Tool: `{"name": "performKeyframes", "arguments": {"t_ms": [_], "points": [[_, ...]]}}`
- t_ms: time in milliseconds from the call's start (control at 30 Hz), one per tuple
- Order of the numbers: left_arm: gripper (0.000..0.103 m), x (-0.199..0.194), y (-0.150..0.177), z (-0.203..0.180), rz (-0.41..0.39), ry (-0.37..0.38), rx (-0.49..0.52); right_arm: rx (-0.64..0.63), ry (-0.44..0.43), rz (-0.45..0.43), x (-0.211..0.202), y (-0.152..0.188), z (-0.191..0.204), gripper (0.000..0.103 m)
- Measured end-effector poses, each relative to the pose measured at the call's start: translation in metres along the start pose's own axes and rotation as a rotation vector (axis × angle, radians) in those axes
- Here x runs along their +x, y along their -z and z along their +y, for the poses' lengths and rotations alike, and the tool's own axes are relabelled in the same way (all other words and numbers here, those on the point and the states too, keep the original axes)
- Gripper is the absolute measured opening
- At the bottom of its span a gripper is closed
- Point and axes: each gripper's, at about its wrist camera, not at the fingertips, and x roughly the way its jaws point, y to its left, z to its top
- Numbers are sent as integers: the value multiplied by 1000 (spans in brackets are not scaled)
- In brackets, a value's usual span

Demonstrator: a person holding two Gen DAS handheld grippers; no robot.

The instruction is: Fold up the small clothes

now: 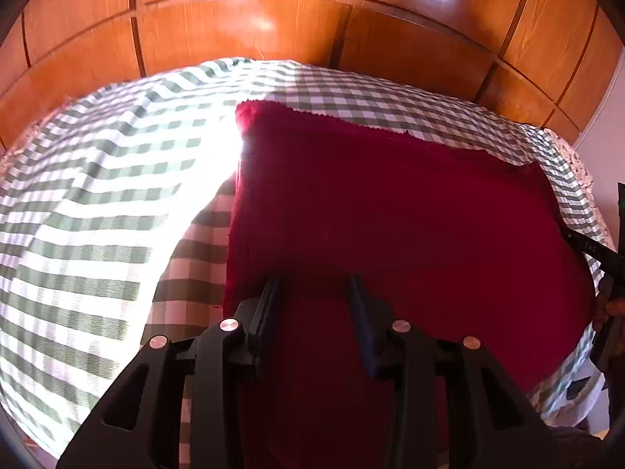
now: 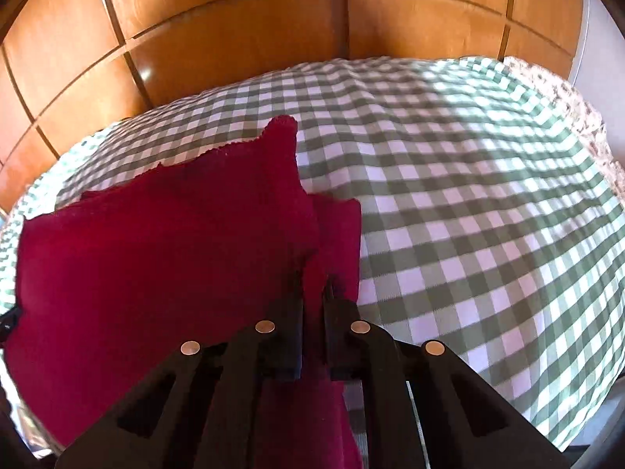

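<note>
soft, light red cloth (image 2: 156,250) on checked sheet (image 2: 468,234); right gripper (image 2: 314,293) pinching its near edge, left gripper (image 1: 316,279) parted astride the hem; best taken at corners.

Red cloth's (image 1: 390,203) near edge cut off

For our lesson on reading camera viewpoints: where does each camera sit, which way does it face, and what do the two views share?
Left wrist view: sits on the left gripper, looking down along its parted fingers at the red cloth; the other gripper's black tip shows at the right edge.
Right wrist view: sits on the right gripper, looking down along its fingers, closed on the red cloth's edge.
Shared: the same red cloth, the green checked bedspread and the wooden wardrobe behind.
</note>
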Motion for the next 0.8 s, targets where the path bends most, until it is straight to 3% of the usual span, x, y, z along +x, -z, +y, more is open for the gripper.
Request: {"name": "performKeyframes", "arguments": {"t_ms": [167,300,333,367,433,500,700,800], "points": [[52,-11,-1,-7,-37,-16,1,-10,8,-30,-1,3,2,9],[52,-22,-1,-9,-74,-32,4,24,-5,-39,-6,5,-1,16],[52,-24,-2,-10,-81,-35,7,32,2,-40,-7,4,-2,24],[52,-27,-1,-11,-87,-36,10,41,16,-43,-9,4,-3,40],[52,-33,-1,-14,-107,-50,21,89,25,-54,-15,3,-11,63],[53,-36,-2,-15,-116,-54,28,133,-31,-56,-22,5,-17,66],[53,-40,-2,-23,-132,-59,52,154,-70,-54,-40,21,-24,66],[53,-35,0,-27,-122,-61,58,173,-113,-38,-45,31,-27,75]]}}
